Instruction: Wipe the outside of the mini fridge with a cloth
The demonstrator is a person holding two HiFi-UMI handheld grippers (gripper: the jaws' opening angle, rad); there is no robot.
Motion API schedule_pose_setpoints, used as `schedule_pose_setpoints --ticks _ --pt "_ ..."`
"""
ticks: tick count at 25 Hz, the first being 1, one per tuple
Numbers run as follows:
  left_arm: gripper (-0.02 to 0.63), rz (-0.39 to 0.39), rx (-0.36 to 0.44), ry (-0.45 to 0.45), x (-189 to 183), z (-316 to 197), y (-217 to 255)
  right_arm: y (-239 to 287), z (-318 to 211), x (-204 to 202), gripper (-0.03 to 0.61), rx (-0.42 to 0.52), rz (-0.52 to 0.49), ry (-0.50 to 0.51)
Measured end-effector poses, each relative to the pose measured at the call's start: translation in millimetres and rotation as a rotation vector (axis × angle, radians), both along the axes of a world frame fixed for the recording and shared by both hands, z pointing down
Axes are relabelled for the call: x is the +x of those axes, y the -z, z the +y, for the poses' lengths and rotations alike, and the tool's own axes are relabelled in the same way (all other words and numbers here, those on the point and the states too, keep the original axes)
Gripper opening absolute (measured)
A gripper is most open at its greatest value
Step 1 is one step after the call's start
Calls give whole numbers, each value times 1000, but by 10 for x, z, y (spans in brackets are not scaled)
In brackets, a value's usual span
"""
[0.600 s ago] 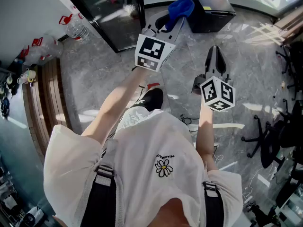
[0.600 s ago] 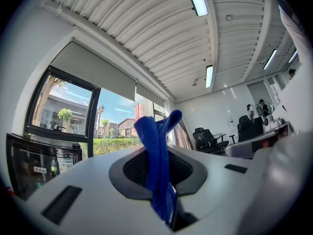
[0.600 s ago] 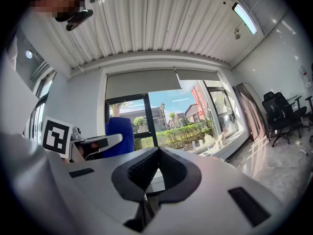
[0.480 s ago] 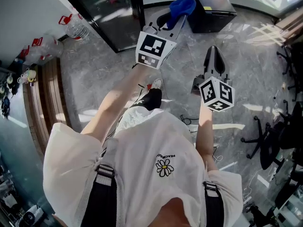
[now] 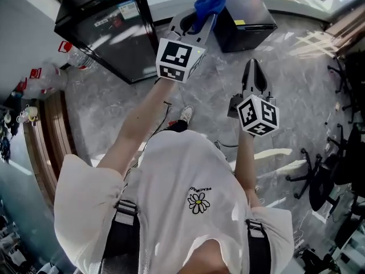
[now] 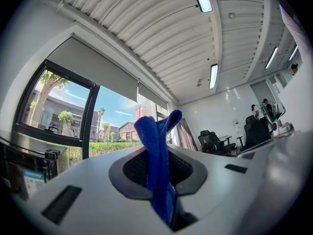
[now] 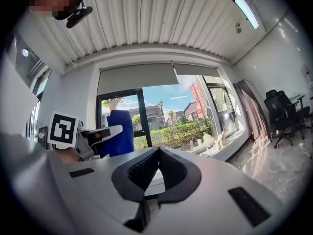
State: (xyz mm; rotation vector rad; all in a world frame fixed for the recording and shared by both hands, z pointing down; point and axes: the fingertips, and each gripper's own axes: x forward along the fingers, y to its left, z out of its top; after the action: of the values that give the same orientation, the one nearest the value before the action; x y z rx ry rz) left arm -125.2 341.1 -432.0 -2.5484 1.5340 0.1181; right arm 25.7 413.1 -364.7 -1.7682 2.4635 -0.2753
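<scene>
A blue cloth (image 5: 209, 5) is pinched in my left gripper (image 5: 198, 17), which is shut on it; the cloth (image 6: 157, 160) stands up between the jaws in the left gripper view. The black mini fridge (image 5: 105, 30) stands on the floor to the upper left, left of that gripper and apart from it. My right gripper (image 5: 254, 67) is held lower and to the right, shut with nothing between its jaws. In the right gripper view the jaws (image 7: 157, 151) meet at the tips, and the blue cloth (image 7: 121, 131) with the left gripper shows at the left.
A second black box-like cabinet (image 5: 242, 16) sits on the grey marble floor just right of the cloth. Plastic bottles (image 5: 74, 59) lie left of the fridge by a wooden bench (image 5: 48, 136). Office chairs (image 5: 328, 176) stand at the right.
The view has shifted so the fridge sits lower and nearer. My left gripper with the cloth has risen toward the fridge's right side. The right gripper has barely moved.
</scene>
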Motion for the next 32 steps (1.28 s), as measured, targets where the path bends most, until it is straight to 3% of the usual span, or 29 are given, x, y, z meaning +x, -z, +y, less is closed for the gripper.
schedule_pose_setpoints --ticks 5,10,18,26,32 --pt "60 16 -10 3 -34 -659 -147 -14 -845 42 11 10 12 -29" --pt "59 22 -72 40 30 -1281 -375 -81 -1452 194 11 -17 30 -33" --pt "59 19 -135 118 354 -2177 -658 -243 -2561 757 12 -59 11 -17" --pt "59 30 -145 161 656 -2865 -780 -194 -3413 997 12 -33 24 45" --pt "60 36 -154 165 628 -3223 -843 -195 -3826 965 11 -35 29 53"
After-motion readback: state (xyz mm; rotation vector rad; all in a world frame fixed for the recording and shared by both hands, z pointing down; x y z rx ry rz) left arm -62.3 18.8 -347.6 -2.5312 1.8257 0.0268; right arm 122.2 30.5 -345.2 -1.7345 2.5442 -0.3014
